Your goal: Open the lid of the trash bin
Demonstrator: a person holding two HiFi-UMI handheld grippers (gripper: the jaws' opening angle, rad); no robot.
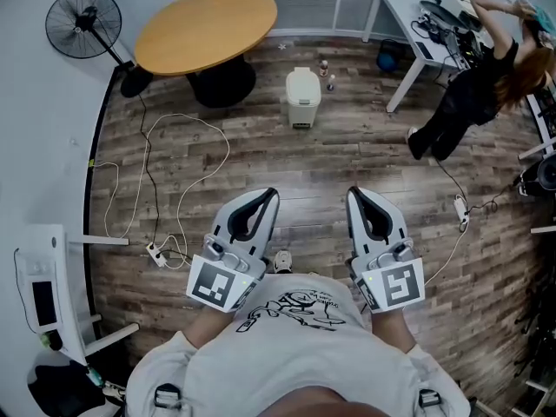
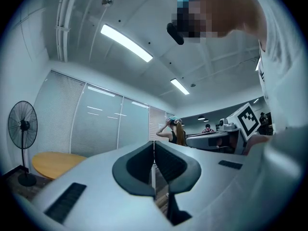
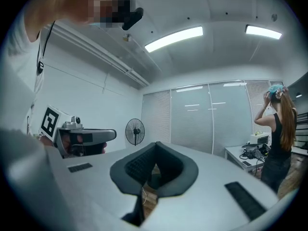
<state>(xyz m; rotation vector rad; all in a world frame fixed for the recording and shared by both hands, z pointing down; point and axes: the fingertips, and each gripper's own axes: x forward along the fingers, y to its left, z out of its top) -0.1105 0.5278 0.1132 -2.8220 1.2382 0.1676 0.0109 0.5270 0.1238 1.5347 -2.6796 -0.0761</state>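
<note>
Left gripper (image 1: pixel 268 195), right gripper (image 1: pixel 357 195): fingers closed, empty; trash bin (image 1: pixel 302 96) far ahead.

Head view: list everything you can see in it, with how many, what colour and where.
Trash bin: one, cream, on the wood floor ahead of the grippers, lid down.
Round table: one, wooden top on a black base, back left of the bin.
Fan: one, black, far left by the wall.
Desk: one, white, back right.
Person: one, dressed in black, standing at the desk.
Cable: one, white, looped over the floor at left.
Left gripper: one, grey with black pads, low centre-left, jaws together, empty.
Right gripper: one, same colours, low centre-right, jaws together, empty.
</note>
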